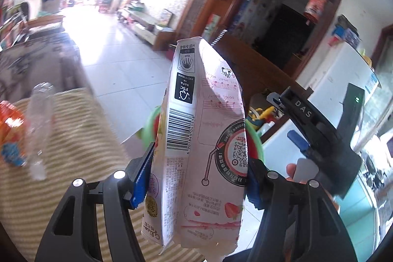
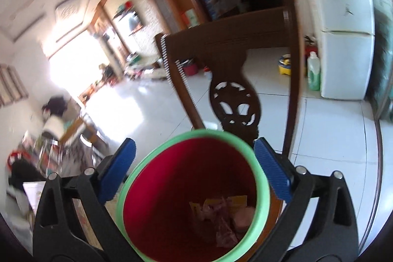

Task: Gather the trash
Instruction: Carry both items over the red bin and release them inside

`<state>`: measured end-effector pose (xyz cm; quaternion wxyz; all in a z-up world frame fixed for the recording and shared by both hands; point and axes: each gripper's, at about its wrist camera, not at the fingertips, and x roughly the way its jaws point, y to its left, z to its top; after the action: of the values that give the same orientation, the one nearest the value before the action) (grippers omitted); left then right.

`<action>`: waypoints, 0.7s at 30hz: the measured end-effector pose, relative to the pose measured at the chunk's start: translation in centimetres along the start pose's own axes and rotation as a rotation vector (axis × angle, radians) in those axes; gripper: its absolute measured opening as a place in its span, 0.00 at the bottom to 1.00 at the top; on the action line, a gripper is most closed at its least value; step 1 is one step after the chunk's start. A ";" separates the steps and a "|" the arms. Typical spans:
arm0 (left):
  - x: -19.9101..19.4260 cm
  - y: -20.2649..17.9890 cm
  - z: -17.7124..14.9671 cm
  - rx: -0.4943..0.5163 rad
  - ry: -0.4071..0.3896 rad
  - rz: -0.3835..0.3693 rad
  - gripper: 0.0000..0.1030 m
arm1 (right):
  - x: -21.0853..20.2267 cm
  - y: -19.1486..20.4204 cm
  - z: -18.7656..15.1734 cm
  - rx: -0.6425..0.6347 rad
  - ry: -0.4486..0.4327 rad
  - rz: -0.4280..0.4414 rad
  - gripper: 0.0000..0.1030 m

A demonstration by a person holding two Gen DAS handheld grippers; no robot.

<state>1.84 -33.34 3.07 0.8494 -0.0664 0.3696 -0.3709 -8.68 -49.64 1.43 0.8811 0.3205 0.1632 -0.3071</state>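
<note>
My left gripper is shut on a flattened pink-and-white milk carton and holds it upright in the air. Behind the carton the green rim of a trash bin shows, with the right gripper's black body beside it. In the right wrist view my right gripper is shut on the bin, which is red inside with a green rim; its blue pads press on the bin's two sides. Crumpled wrappers lie at the bin's bottom.
A table with a striped cloth is at the left, with a clear plastic bottle and an orange packet on it. A dark wooden chair stands behind the bin. A white fridge is at the right. The floor is white tile.
</note>
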 end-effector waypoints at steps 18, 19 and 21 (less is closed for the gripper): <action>2.1 2.4 0.1 -0.083 0.044 0.010 0.72 | -2.0 1.1 0.3 -0.006 -0.129 -0.026 0.95; 1.4 3.1 -0.2 -0.094 0.037 0.021 0.72 | -2.0 1.4 0.2 -0.014 -0.126 -0.024 0.95; -0.9 5.0 -1.0 -0.122 0.013 0.063 0.72 | -2.1 2.2 -0.1 -0.039 -0.122 -0.020 0.95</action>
<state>3.70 -28.95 0.92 0.8526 -0.1038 0.3989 -0.3212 -8.85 -47.36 3.37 0.8922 0.2825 0.1185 -0.3318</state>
